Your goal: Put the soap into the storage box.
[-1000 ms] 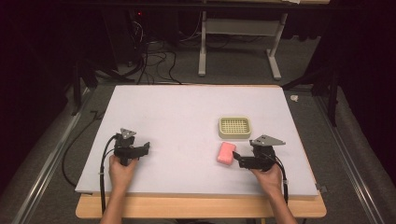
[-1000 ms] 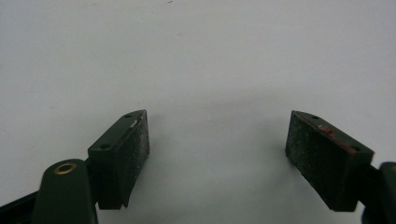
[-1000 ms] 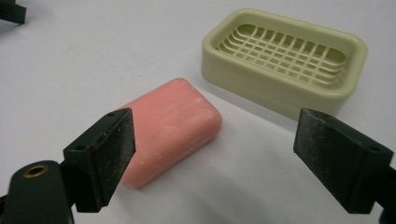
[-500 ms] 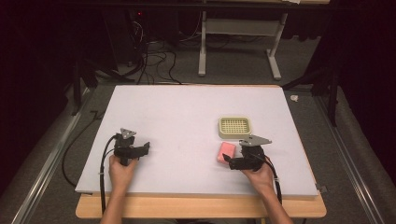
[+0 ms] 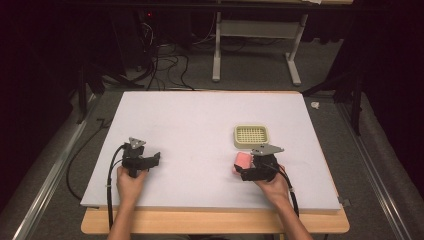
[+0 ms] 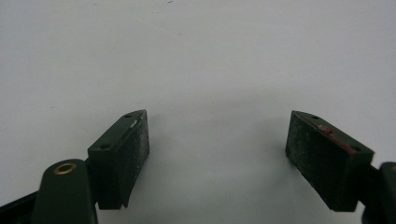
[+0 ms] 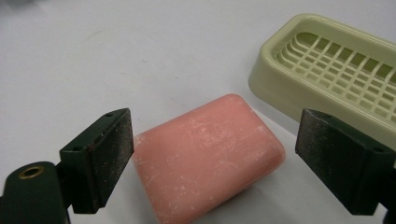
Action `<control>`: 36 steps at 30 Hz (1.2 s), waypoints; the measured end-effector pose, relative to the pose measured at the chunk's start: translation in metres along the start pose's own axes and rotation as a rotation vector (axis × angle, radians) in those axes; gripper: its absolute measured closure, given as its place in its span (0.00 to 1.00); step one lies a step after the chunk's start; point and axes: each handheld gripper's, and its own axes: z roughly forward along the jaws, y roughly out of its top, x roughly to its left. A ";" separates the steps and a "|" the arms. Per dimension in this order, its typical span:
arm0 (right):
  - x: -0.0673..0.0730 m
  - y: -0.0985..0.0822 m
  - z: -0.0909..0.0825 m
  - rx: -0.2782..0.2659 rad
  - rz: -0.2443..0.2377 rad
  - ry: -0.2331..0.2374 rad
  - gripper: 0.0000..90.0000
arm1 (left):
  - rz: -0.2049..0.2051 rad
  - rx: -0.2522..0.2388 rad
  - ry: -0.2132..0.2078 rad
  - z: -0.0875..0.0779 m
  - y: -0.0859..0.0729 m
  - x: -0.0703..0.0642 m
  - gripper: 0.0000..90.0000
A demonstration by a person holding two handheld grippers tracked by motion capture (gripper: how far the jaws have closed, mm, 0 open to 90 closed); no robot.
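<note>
We see the right gripper low at centre frame, jaws wide, just been opening, straddling the soap. Left gripper wide, empty, over table.

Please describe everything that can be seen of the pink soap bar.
The pink soap bar is a rounded rectangular block, matte, with pale scuff marks on top. It lies flat on the white table, just in front of the cream soap dish, apart from it. It sits between the open jaws of the right gripper; the left pad looks very close, the right one stands clear.
</note>
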 end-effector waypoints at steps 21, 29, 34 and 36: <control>0.003 0.006 0.011 0.036 -0.027 0.001 0.13 | 0.000 0.000 0.001 0.000 0.000 0.000 0.25; 0.003 0.007 0.014 0.040 -0.031 0.021 0.13 | 0.001 0.000 0.001 0.000 0.000 0.000 0.25; 0.003 0.006 0.015 0.043 -0.038 0.022 0.13 | 0.000 0.000 0.000 0.000 0.000 0.000 0.25; 0.003 0.006 0.015 0.042 -0.040 0.025 0.13 | 0.000 0.000 0.000 0.000 0.000 0.000 0.25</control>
